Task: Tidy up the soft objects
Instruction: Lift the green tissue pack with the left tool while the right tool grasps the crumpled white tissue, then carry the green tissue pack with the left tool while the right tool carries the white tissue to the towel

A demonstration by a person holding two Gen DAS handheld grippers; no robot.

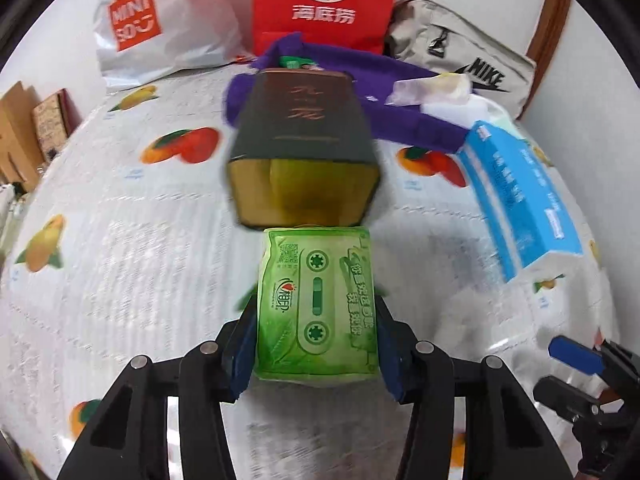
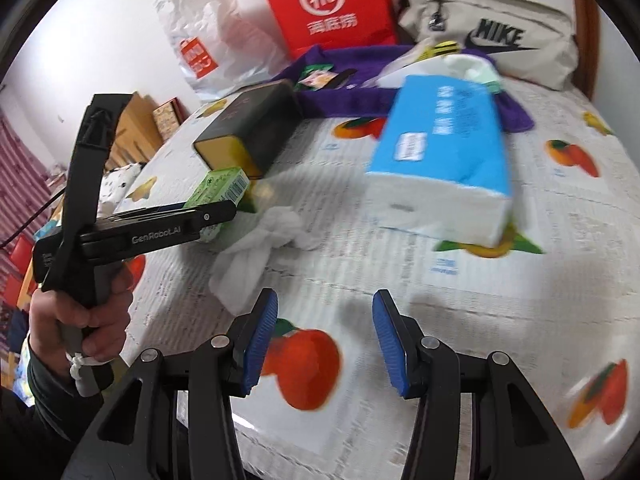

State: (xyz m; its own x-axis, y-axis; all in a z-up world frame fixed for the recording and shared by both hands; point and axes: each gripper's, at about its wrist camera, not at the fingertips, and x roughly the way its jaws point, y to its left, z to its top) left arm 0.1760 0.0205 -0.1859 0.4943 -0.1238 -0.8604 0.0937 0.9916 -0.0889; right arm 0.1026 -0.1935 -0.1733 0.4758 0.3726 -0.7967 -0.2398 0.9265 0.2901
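My left gripper (image 1: 316, 344) is shut on a green tissue pack (image 1: 318, 304) with a cassette print, held just in front of the open end of a dark box (image 1: 302, 148) lying on the bed. The right wrist view shows the green pack (image 2: 224, 188) at the box (image 2: 248, 128) mouth. My right gripper (image 2: 324, 340) is open and empty above the fruit-print bedspread (image 2: 400, 288). A blue and white tissue pack (image 2: 440, 160) lies ahead of it, also seen in the left wrist view (image 1: 520, 196). A crumpled white tissue (image 2: 260, 248) lies left of my right gripper.
A purple towel (image 1: 400, 100) lies behind the box with small items on it. A red paper bag (image 1: 324, 0), a white Miniso bag (image 1: 152, 24) and a beige Nike bag (image 1: 460, 48) stand against the wall. Cardboard boxes (image 1: 24, 132) sit beyond the left bed edge.
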